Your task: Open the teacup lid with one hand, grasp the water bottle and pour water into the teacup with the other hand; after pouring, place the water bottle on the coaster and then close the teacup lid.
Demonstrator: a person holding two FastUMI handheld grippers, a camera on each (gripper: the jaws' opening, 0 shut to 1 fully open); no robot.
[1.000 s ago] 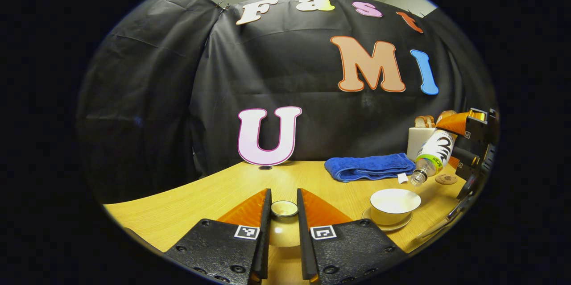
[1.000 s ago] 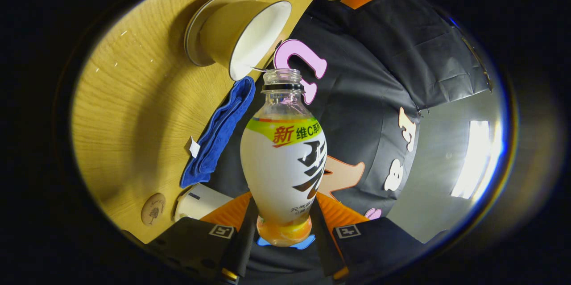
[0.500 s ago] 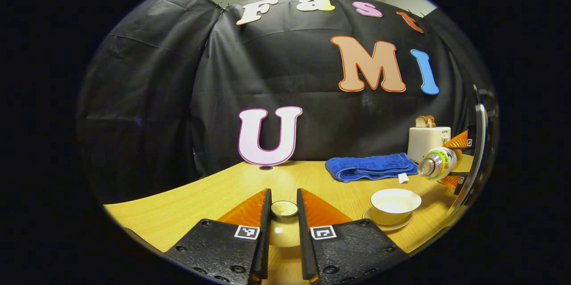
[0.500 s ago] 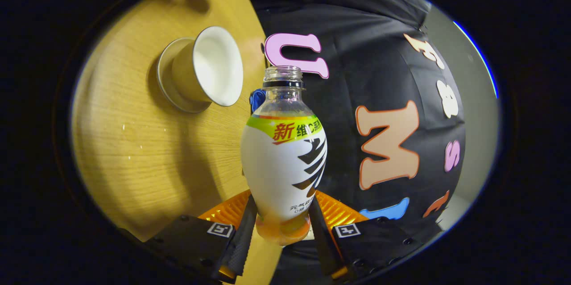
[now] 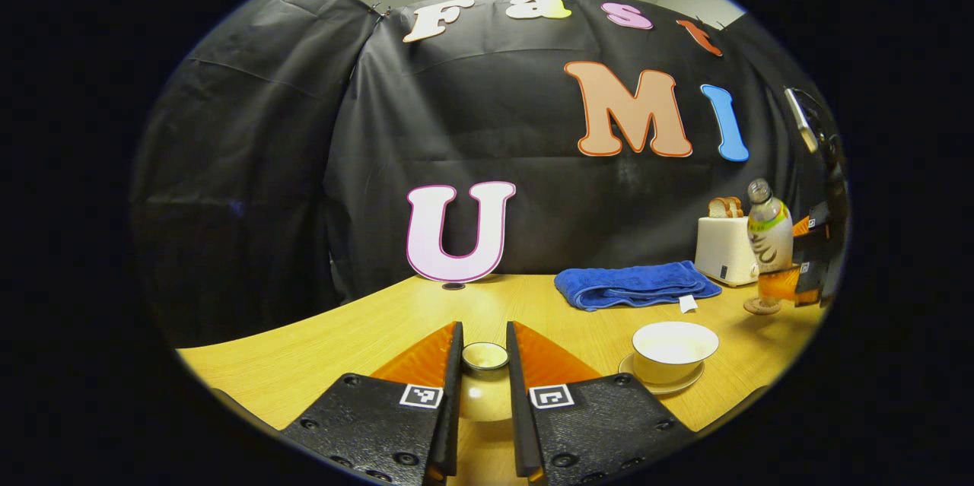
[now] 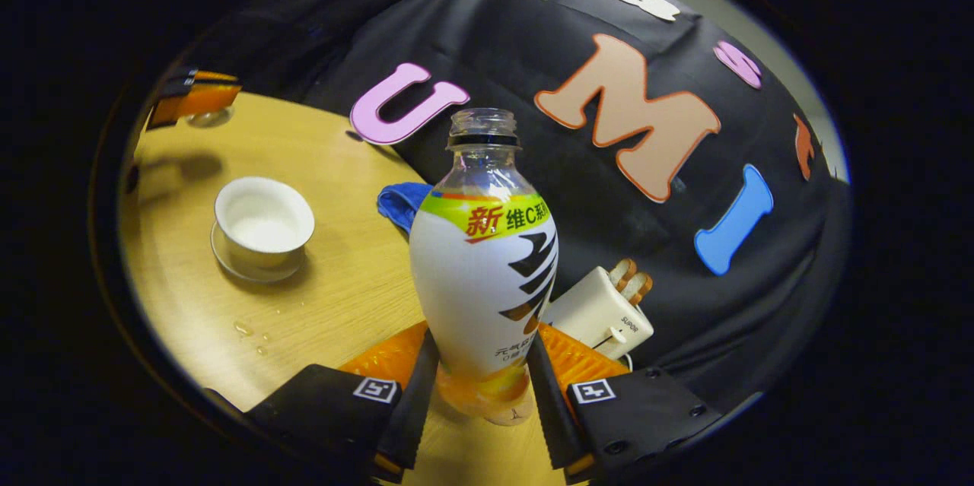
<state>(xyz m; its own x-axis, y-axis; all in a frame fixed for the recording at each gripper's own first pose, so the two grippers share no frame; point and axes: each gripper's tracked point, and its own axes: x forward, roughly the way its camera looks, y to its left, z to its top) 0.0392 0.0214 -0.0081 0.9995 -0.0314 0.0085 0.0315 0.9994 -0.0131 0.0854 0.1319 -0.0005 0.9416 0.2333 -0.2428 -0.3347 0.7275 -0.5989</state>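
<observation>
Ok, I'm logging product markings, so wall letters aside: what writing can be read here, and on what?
Bottle: a printed wrap with large characters and smaller print; not transcribed here.
Toaster: one small word on its side, too small to read with certainty.
Coaster: any print is too blurred to read.

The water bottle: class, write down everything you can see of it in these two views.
The water bottle is clear plastic with a mostly white printed sleeve, a green band near the shoulder and orange liquid low inside. Its cap is off. It stands upright, the right gripper shut on its lower body. In the left gripper view it is above the round coaster, beside the toaster; contact with the coaster cannot be told.
</observation>
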